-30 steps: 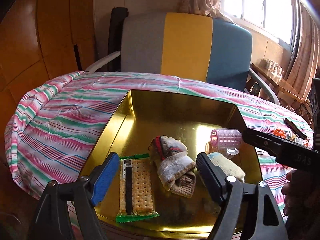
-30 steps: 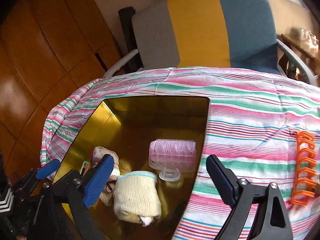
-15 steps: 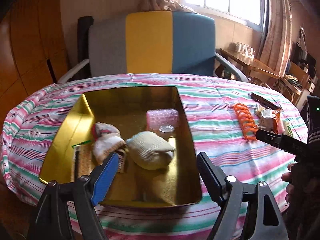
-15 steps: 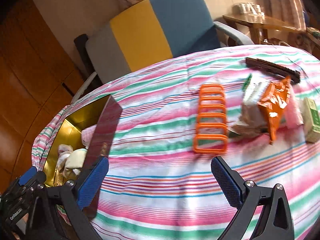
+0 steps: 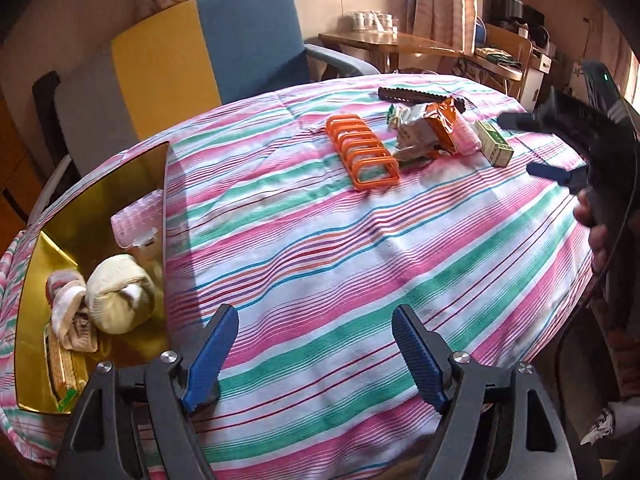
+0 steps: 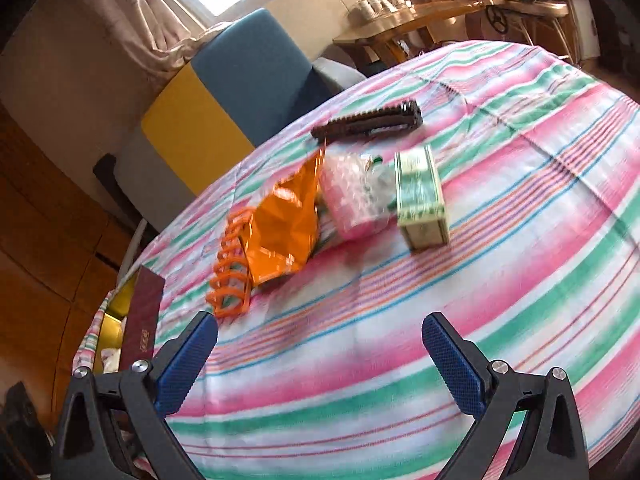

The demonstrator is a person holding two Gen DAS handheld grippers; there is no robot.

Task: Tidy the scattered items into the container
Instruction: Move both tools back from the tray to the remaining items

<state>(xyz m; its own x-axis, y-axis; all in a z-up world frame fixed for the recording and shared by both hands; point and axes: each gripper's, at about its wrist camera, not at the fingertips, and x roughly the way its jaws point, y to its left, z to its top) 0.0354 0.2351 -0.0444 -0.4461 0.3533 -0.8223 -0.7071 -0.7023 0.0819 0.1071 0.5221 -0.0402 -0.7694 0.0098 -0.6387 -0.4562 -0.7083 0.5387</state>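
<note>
A gold box [image 5: 92, 196] sits at the table's left edge and holds rolled socks [image 5: 120, 294], a pink roller [image 5: 136, 220] and a cracker pack [image 5: 62, 364]. On the striped cloth lie an orange rack [image 5: 362, 152], an orange snack bag [image 6: 282, 224], a pink wrapped pack [image 6: 352, 200], a green box [image 6: 422, 198] and a dark comb [image 6: 370, 124]. My left gripper [image 5: 316, 350] is open and empty over the cloth, right of the gold box. My right gripper [image 6: 320, 360] is open and empty, in front of the loose items; it also shows in the left wrist view [image 5: 538, 148].
A grey, yellow and blue chair [image 5: 192, 64] stands behind the round table. A wooden side table [image 5: 404, 44] with cups stands at the back right. The gold box's dark red outer wall [image 6: 142, 316] shows at the left of the right wrist view.
Both grippers have swung right, away from the gold box and toward the loose items on the cloth. Both stay open and empty. The items in the box have not moved.
</note>
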